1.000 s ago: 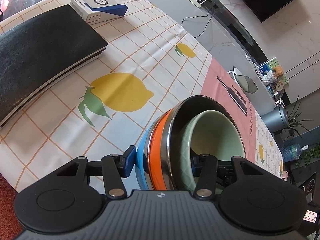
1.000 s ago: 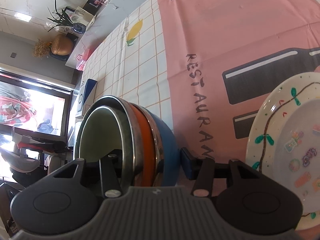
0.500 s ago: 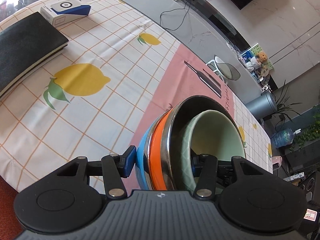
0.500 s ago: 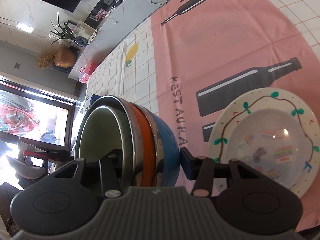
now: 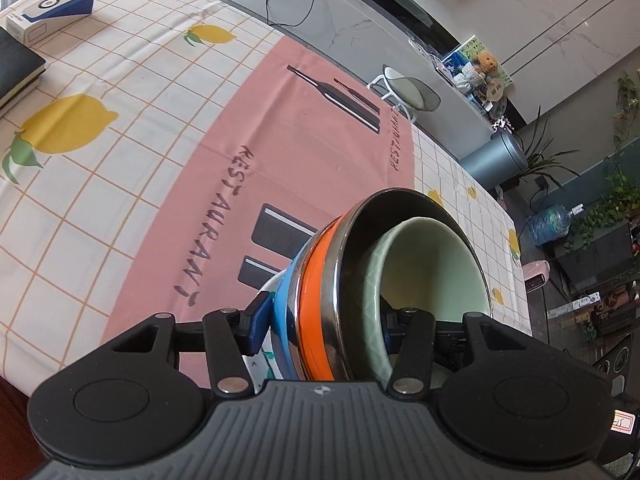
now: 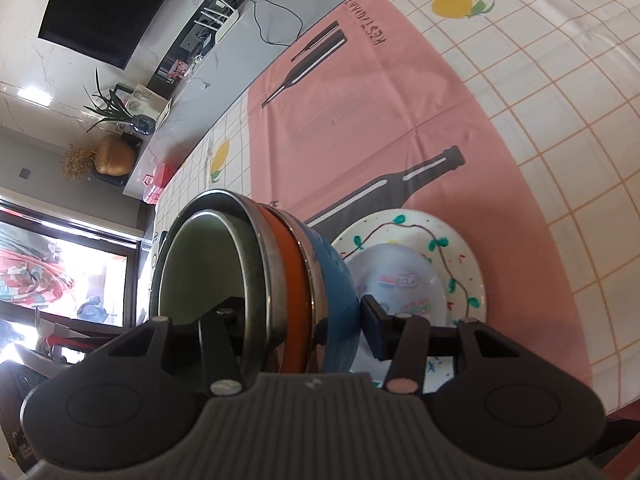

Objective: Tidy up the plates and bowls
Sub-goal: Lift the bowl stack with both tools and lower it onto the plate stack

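Observation:
A nested stack of bowls (image 5: pixel 320 292) is held between both grippers: blue outermost, then orange, a steel one, and a pale green bowl (image 5: pixel 432 264) inside. My left gripper (image 5: pixel 324 320) is shut on one side of the stack's rim. My right gripper (image 6: pixel 304 312) is shut on the opposite side of the same stack (image 6: pixel 280 272). Below the stack a white plate (image 6: pixel 460 256) with a painted vine border lies on the pink part of the tablecloth; its edge shows in the left wrist view (image 5: pixel 272 284).
The tablecloth (image 5: pixel 120 184) has yellow lemons and a pink "RESTAURANT" panel. A black folder (image 5: pixel 12 68) and a white-and-blue box (image 5: pixel 48 12) lie at the far left. The table's front edge (image 6: pixel 600 396) is close to the plate.
Both grippers have carried the bowl stack across the table from the lemon area to above the pink panel. The plate now lies directly under the stack.

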